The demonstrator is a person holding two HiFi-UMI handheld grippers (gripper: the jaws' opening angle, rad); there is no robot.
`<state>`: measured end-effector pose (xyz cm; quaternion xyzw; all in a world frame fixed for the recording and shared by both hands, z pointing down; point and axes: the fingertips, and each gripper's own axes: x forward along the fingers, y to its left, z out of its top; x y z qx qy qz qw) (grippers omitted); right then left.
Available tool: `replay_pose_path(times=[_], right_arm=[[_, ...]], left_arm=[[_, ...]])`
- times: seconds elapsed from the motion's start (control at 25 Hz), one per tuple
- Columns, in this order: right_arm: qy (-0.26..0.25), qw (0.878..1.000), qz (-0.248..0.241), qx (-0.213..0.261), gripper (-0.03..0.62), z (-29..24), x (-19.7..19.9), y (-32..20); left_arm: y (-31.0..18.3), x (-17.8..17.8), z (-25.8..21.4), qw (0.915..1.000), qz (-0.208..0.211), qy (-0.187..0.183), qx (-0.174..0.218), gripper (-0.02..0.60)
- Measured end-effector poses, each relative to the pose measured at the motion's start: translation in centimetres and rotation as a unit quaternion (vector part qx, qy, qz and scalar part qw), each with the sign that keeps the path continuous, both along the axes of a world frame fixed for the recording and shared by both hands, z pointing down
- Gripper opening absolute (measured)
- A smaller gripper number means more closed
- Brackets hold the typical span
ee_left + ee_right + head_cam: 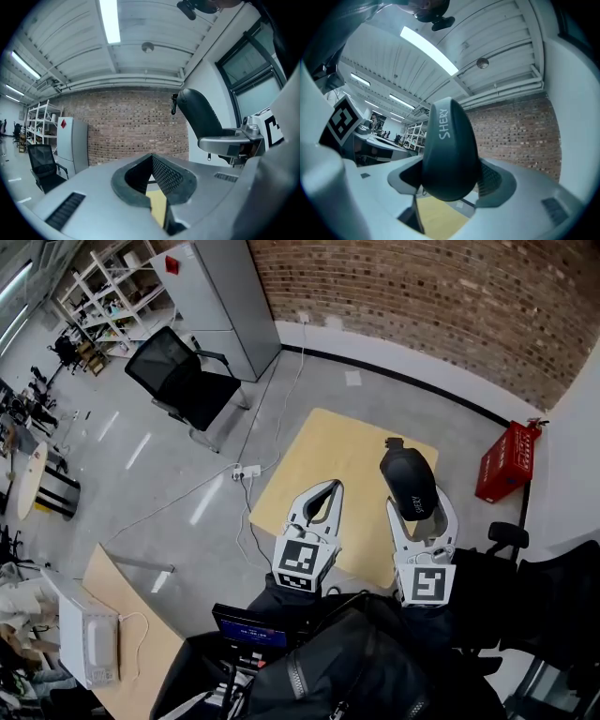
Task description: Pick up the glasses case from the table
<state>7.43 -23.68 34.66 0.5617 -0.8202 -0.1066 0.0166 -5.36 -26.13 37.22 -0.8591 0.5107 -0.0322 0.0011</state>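
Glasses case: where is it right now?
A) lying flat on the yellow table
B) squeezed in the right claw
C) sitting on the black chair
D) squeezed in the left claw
B: the right gripper view shows the right claw closed on the dark glasses case, while the left claw is shut with nothing in it.

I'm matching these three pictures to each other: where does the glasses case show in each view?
Head view: the glasses case sits right of centre, gripped by the right gripper.
Left gripper view: upper right, seen from the side.
Right gripper view: dead centre, between the jaws.
Shared landmark: the brick wall.
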Motion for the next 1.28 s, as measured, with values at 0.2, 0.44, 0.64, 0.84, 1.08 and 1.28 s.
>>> replay_pose_path(times=[0.2,0.44,0.64,0.84,1.08,1.28], right_arm=[[-0.008,1.000,0.000,0.018,0.333,-1.1,0.0,-0.5],[-0.024,0.999,-0.002,0.038,0.333,-2.3,0.4,-1.1],[-0.021,0.999,-0.002,0.042,0.333,-2.7,-0.3,-1.5],[-0.016,0.999,-0.002,0.043,0.333,-2.6,-0.3,-1.6],[-0.021,0.999,0.001,0.040,0.333,-2.5,-0.2,-1.7],[-0.018,0.999,-0.002,0.039,0.331,-2.4,-0.6,-2.0]], left_arm=[[-0.6,0.0,-1.4,0.9994,-0.006,0.002,0.033,0.000],[-1.0,0.0,-3.1,0.9972,-0.009,0.007,0.073,0.000],[-1.6,-0.6,-3.5,0.9972,-0.007,0.008,0.074,0.000],[-1.9,-0.4,-3.4,0.9974,-0.001,0.008,0.071,0.000],[-2.0,-0.3,-3.2,0.9978,0.002,0.009,0.066,0.000],[-2.2,-0.6,-3.0,0.9980,0.001,0.011,0.062,0.000]])
